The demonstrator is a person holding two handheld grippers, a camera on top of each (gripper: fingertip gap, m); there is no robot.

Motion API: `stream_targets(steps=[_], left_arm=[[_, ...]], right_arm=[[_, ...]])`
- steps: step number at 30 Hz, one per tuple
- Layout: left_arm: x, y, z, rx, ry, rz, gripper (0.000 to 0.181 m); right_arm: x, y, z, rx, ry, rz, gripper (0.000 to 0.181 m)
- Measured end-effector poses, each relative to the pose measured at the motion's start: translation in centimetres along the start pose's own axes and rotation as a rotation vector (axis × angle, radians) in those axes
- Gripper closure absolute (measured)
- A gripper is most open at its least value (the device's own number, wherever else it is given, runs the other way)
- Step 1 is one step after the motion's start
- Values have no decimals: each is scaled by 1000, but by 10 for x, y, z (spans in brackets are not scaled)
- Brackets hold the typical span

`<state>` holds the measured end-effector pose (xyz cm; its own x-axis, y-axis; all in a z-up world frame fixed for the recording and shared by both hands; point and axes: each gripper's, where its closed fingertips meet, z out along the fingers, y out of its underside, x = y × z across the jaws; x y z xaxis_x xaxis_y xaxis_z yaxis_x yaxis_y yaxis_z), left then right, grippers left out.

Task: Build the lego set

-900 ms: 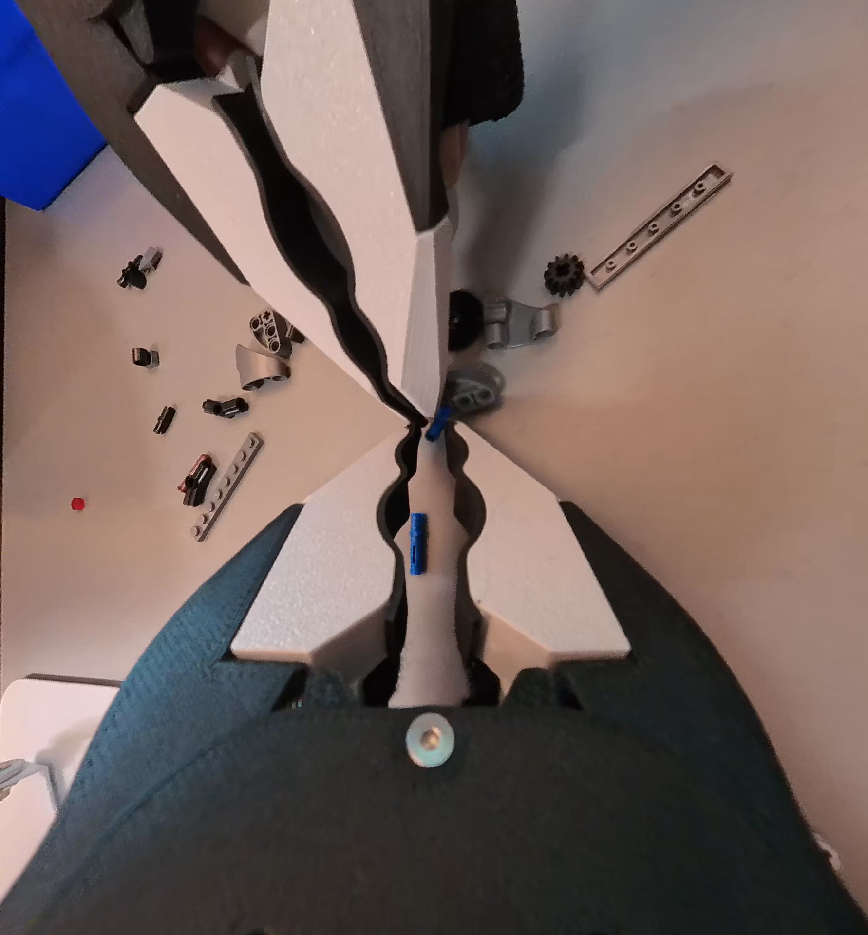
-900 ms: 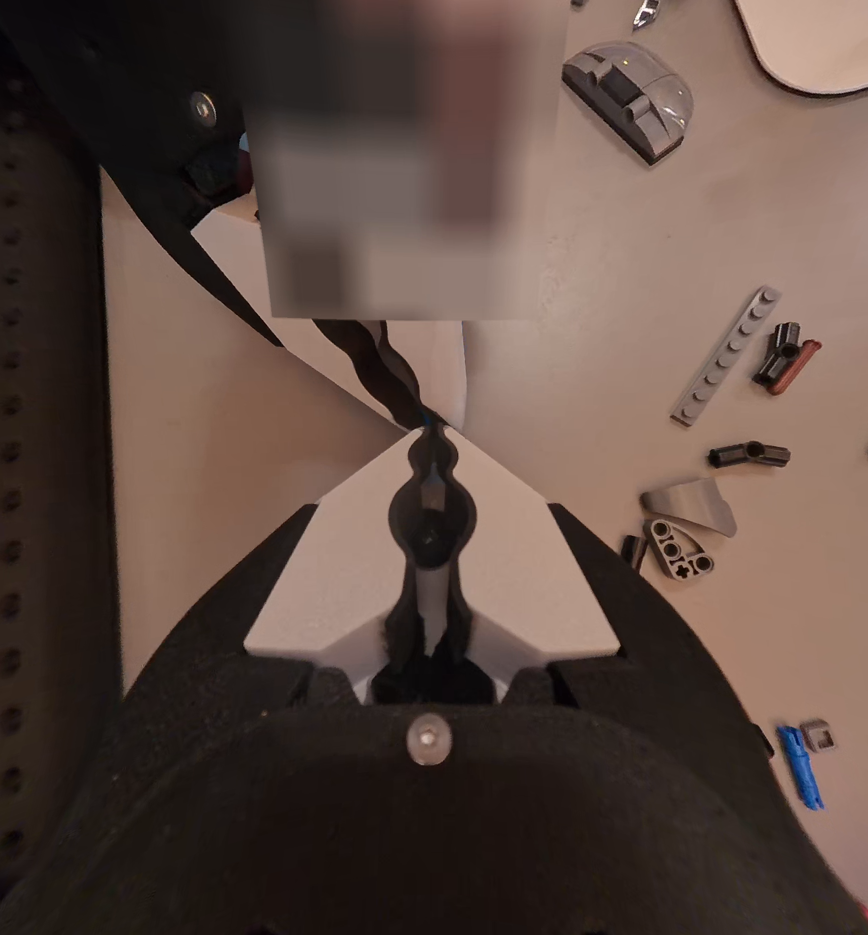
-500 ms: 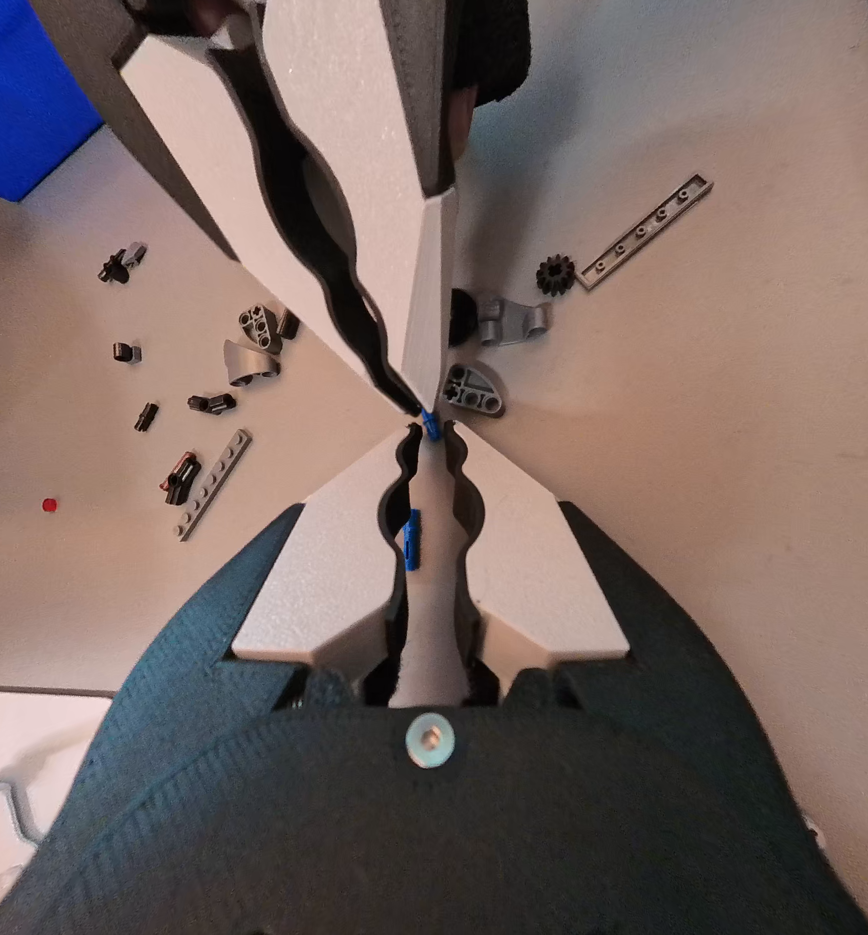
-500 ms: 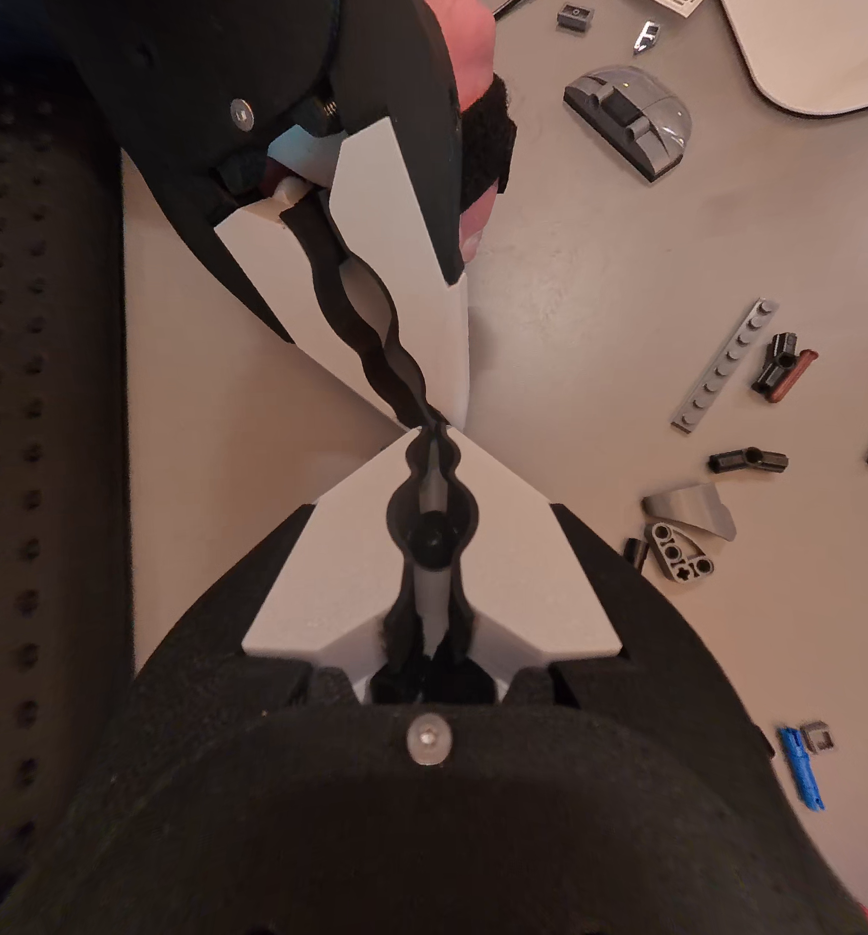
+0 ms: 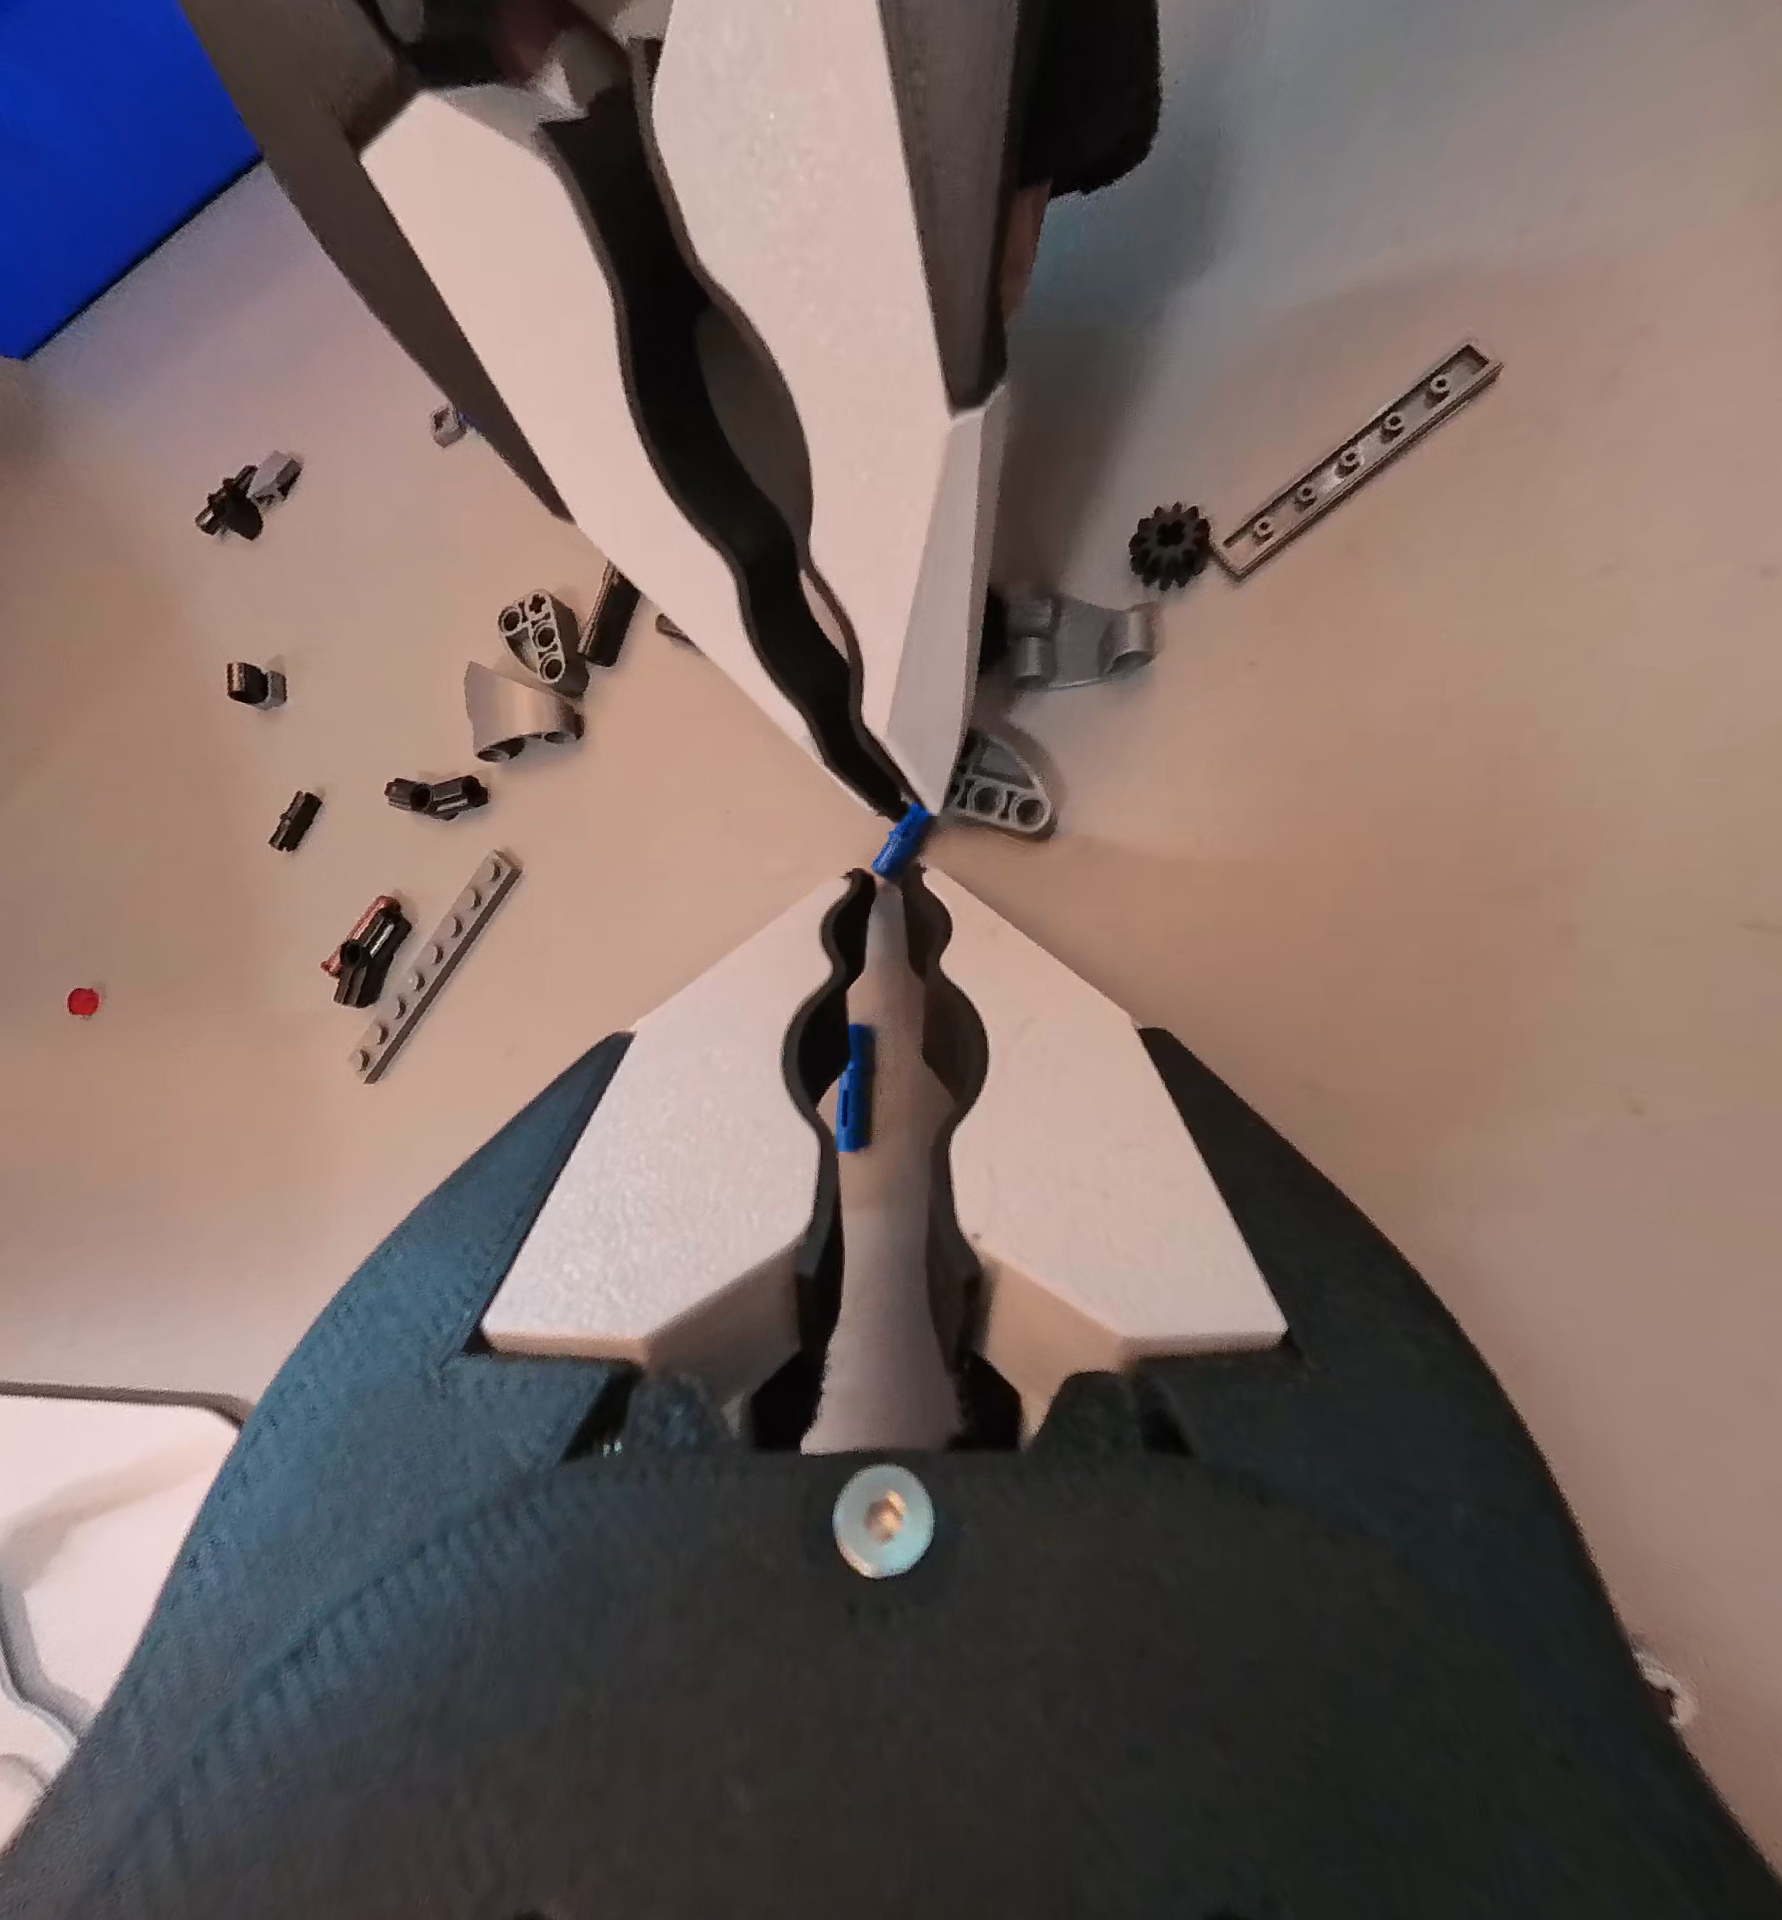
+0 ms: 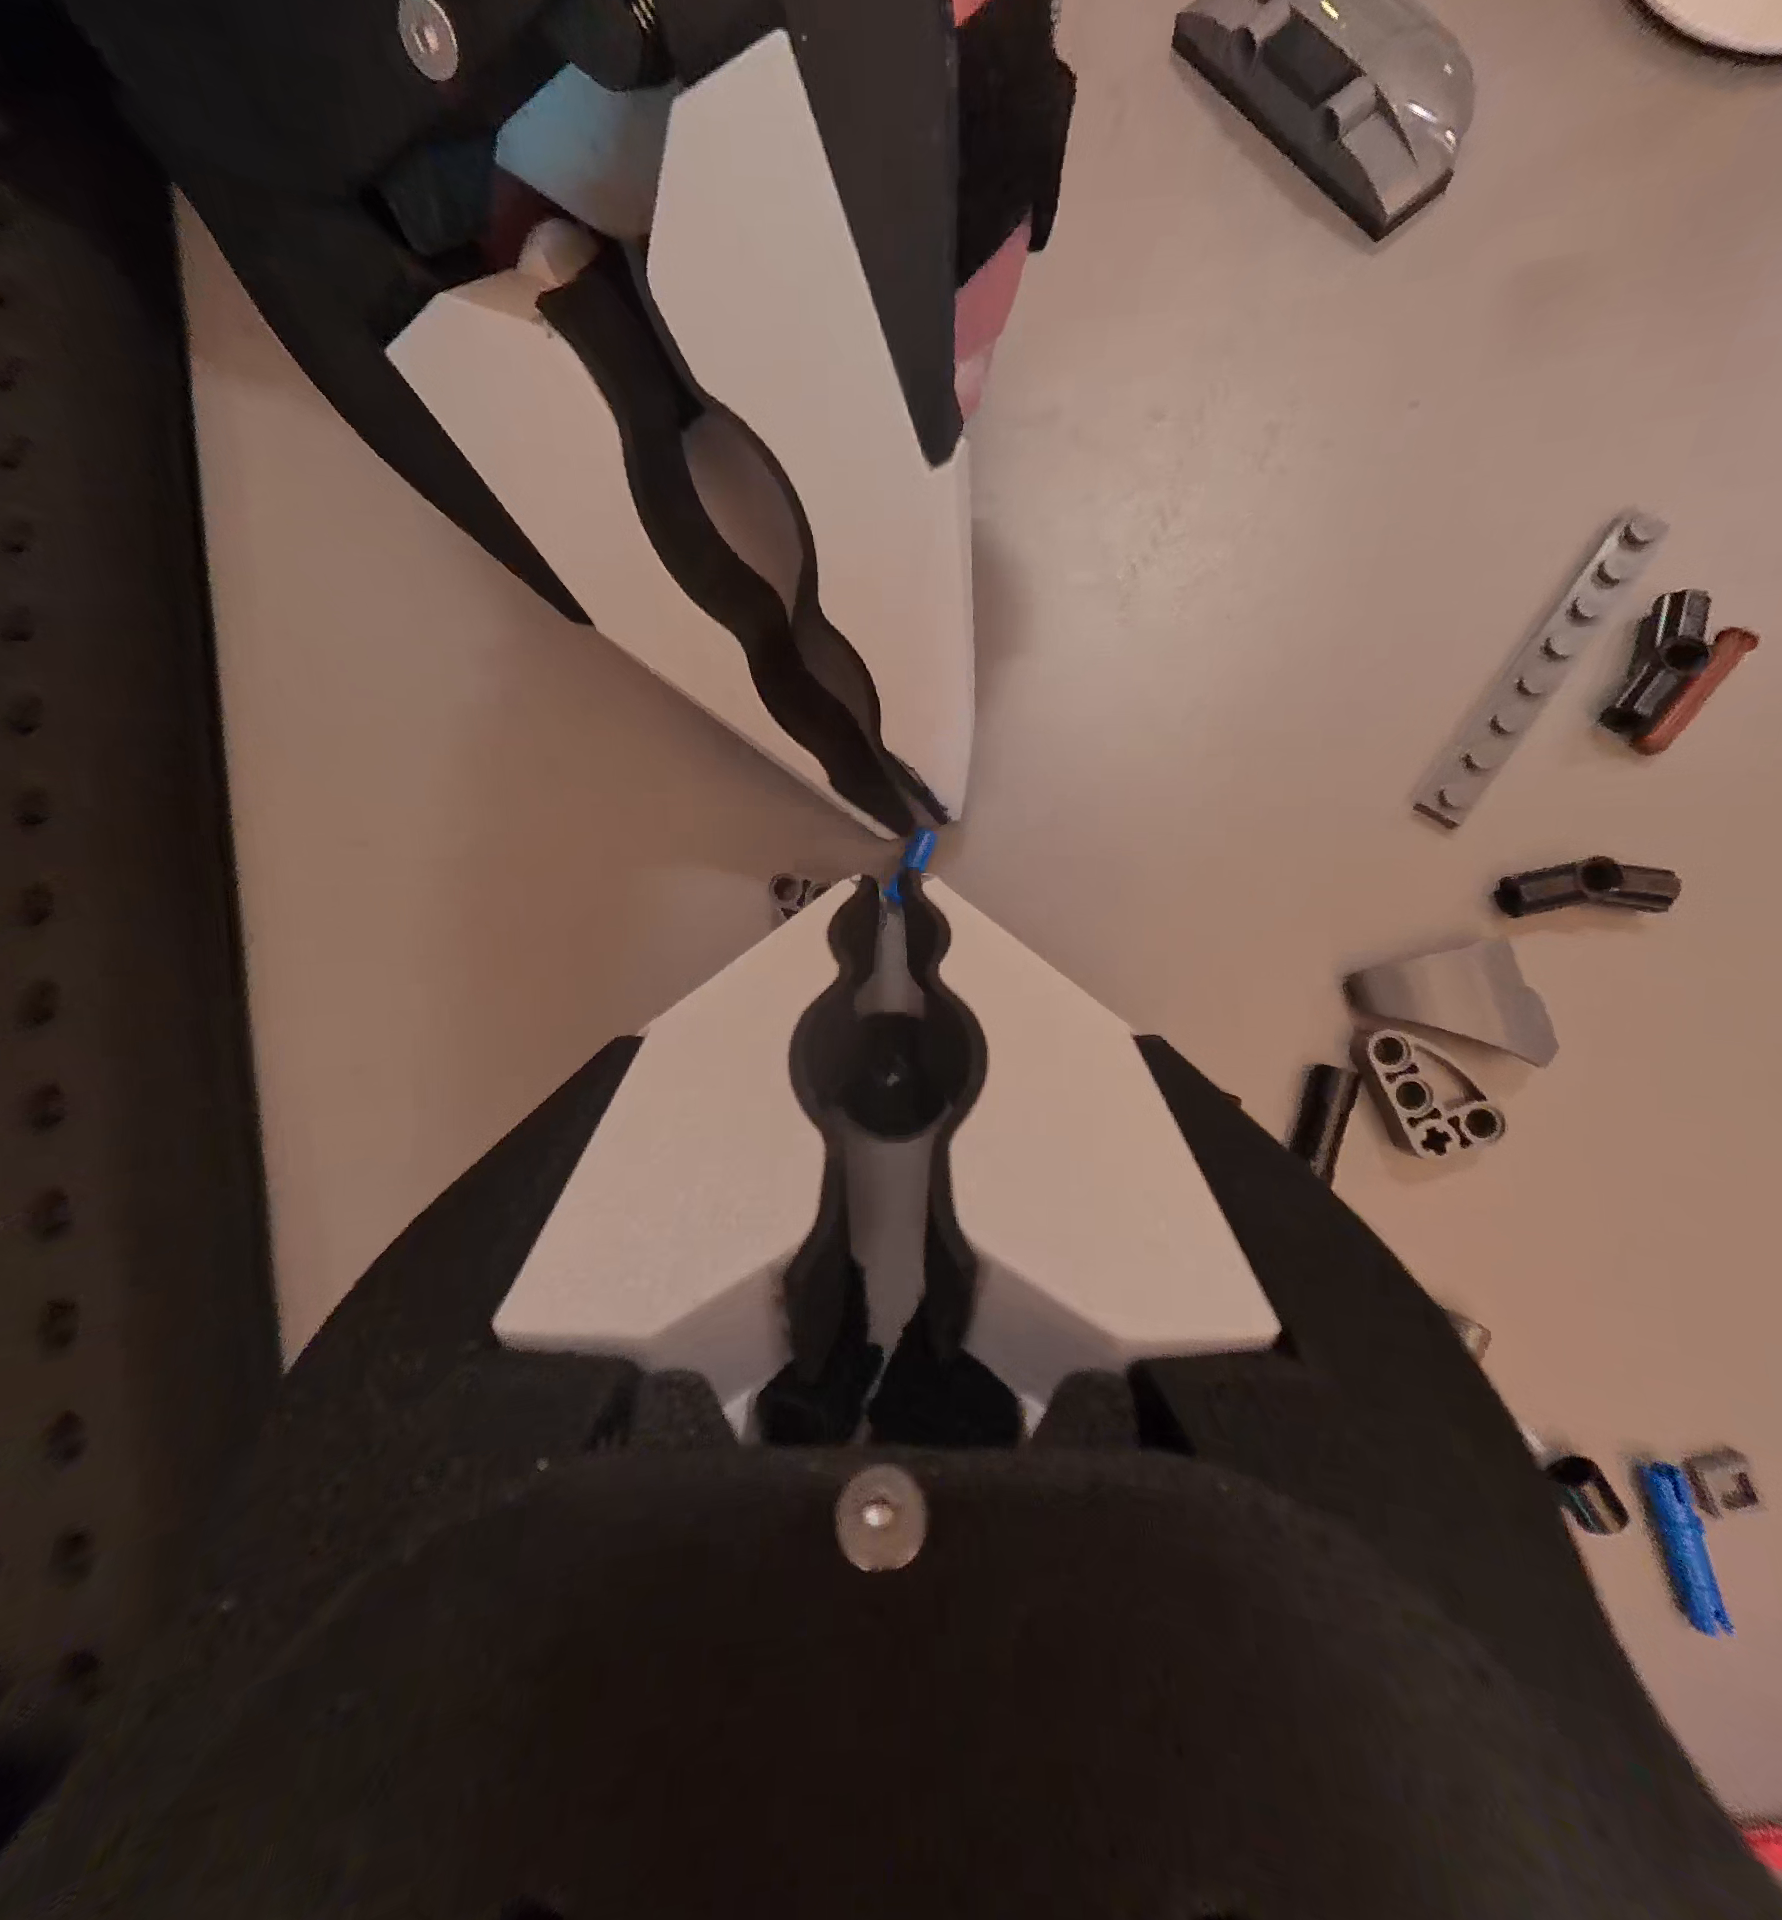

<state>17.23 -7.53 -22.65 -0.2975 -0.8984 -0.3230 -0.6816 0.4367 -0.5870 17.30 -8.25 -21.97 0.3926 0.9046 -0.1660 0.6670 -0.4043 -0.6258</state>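
Observation:
A small blue pin hangs in the air between two grippers that meet tip to tip above the beige table. My left gripper comes from below in the left wrist view and my right gripper from above. Both have their jaws almost closed, and each tip pinches one end of the pin. The right wrist view shows the same pin between my right gripper and the left gripper. A second blue pin lies on the table, seen through the left fingers' gap.
Loose parts lie around: a long grey plate, a black gear, a grey connector, a grey triangular beam, another grey plate, a red stud. A blue box stands far left. A windscreen piece lies far right. Less than 4 cm separates the two grippers' tips.
The two gripper tips have drawn slightly apart, so more of the blue pin shows between them. The pin has tilted a little.

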Motion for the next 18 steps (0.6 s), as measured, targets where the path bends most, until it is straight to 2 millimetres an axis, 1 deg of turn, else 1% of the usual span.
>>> stream_targets(steps=[7, 11, 18], left_arm=[[2, -5, 4, 5, -1, 15, 181], [2, -4, 4, 1, 1, 23, 181], [1, -3, 3, 0, 0, 14, 181]], right_arm=[[-4, -1, 2, 6, -28, 12, 181], [-4, -1, 1, 7, -32, 15, 181], [9, 1, -7, 15, 22, 50, 178]])
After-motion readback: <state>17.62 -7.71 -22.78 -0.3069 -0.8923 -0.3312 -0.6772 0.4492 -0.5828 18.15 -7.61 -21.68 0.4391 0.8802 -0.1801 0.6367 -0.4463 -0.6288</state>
